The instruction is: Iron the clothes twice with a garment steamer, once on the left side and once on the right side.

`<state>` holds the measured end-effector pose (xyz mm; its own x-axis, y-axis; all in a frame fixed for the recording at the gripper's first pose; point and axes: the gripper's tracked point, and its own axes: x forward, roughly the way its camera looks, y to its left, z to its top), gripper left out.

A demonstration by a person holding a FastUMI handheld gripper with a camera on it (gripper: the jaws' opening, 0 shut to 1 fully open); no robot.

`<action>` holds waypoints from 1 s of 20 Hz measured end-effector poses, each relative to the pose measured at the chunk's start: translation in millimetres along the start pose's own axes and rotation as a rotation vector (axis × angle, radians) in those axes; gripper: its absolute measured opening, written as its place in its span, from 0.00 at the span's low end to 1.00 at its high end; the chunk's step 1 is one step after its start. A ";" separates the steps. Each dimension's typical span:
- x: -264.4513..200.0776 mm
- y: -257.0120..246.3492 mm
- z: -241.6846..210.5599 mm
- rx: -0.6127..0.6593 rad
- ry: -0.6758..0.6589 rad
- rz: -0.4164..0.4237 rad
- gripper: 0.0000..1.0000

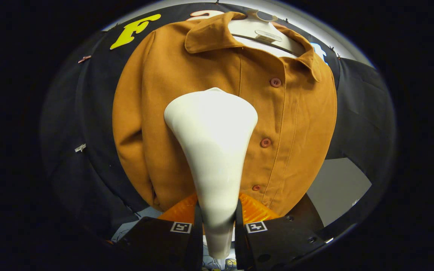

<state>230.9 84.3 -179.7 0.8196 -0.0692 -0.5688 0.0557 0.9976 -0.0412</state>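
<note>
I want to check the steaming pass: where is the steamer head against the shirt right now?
In the gripper view, the steamer is clamped in the tool, its head on the shirt just left of the button row.

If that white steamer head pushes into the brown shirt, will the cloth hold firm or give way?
Probably give way. The shirt hangs loose from a hanger and shows soft folds, so it likely dents and swings. The buttoned front may keep it from parting. The gripper is shut on the steamer, whose glossy handle looks slippery.
</note>
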 end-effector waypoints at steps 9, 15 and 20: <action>18.9 -0.3 -72.7 -0.009 0.138 0.000 0.37; 29.3 -2.0 -112.5 -0.008 0.216 0.006 0.37; 31.4 -2.7 -149.4 -0.017 0.291 0.015 0.37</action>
<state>171.3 79.1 -320.2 0.6220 -0.0549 -0.7811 0.0336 0.9985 -0.0434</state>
